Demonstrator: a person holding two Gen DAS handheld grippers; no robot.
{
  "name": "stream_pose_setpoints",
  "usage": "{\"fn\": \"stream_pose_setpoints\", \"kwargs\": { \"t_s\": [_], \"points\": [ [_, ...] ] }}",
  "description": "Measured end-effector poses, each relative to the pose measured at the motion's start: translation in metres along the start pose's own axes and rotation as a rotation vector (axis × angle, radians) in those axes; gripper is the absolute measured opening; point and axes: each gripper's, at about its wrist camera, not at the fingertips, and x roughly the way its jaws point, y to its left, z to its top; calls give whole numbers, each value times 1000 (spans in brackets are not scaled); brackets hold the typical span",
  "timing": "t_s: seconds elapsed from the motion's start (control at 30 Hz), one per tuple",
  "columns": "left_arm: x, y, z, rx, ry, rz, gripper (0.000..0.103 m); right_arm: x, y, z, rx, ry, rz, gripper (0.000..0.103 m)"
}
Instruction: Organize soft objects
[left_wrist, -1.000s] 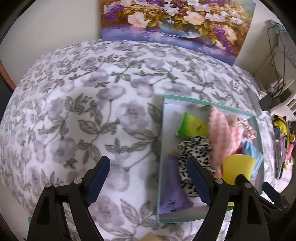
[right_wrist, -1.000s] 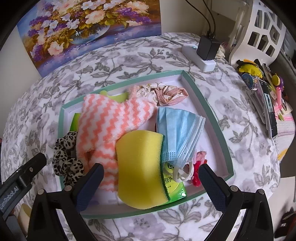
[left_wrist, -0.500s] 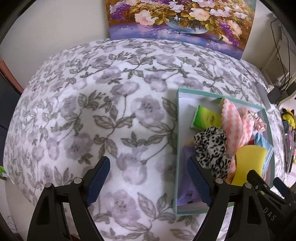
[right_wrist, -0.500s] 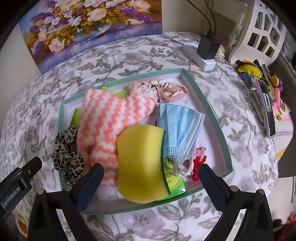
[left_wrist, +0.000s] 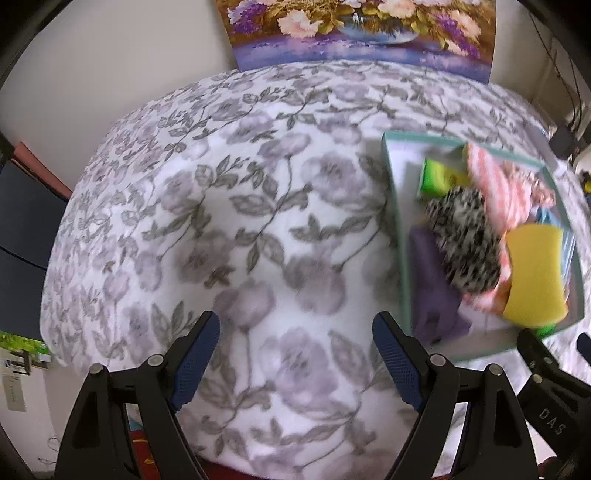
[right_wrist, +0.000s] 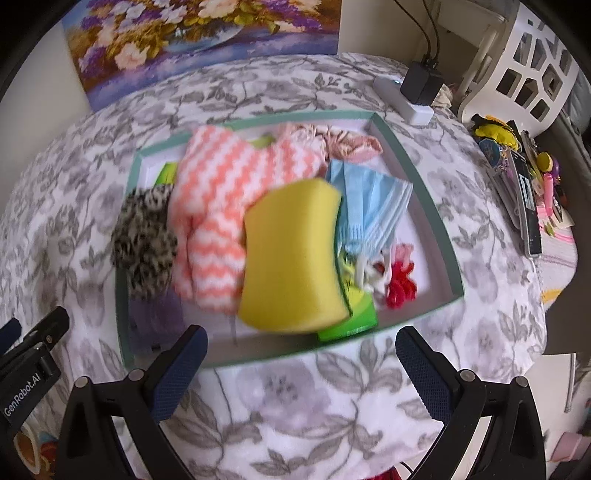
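A: Entry. Soft things sit heaped in the tray (right_wrist: 413, 168), which lies on the floral cloth (left_wrist: 229, 229). Sponge (right_wrist: 291, 254) on top, leaning on the striped towel (right_wrist: 229, 192). Mask (right_wrist: 369, 199) just beside it, leopard scrunchie (right_wrist: 144, 236) at the tray's left edge, red scrunchie (right_wrist: 400, 286) near the right corner, a pink one (right_wrist: 347, 142) at the back.

B: Grippers?

A: Both released, nothing between the pads. Right gripper (right_wrist: 301, 363) hangs over the tray's near rim. Left gripper (left_wrist: 295, 354) is over bare cloth, tray well to its right.

B: Risks from here?

A: 3. First, the heap overlaps: a pinch on the sponge likely also catches the towel or a mask loop under it, and 2 things lift together. Second, the leopard scrunchie rides the rim; a nudge could tip it out onto the cloth. Third, the tray looks light, so a descent that clips its wall could slide or tilt it.

B: Anything else?

A: Both views are blurred, so edges are hard to place. A green packet (right_wrist: 351, 317) and a purple item (left_wrist: 432, 280) lie under the heap; what they are, I cannot tell.
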Motion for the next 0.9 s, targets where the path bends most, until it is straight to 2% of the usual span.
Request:
{"fn": "stream_pose_setpoints", "kwargs": {
  "t_s": [0.17,0.3,0.47,0.73,0.9],
  "points": [
    [4,9,-17,11,46,5,85,-4,3,-16,-20,2,-9,103],
    [4,13,-28,26,48,32,85,-5,6,-27,-33,6,-17,103],
    [4,17,-39,43,59,30,85,-8,8,-36,-39,3,-13,103],
    [0,35,-41,-30,59,-7,85,-13,13,-50,-62,-4,-5,103],
    [-1,37,-41,-38,55,-15,85,-18,16,-52,-68,-21,-8,103]
  ]
}}
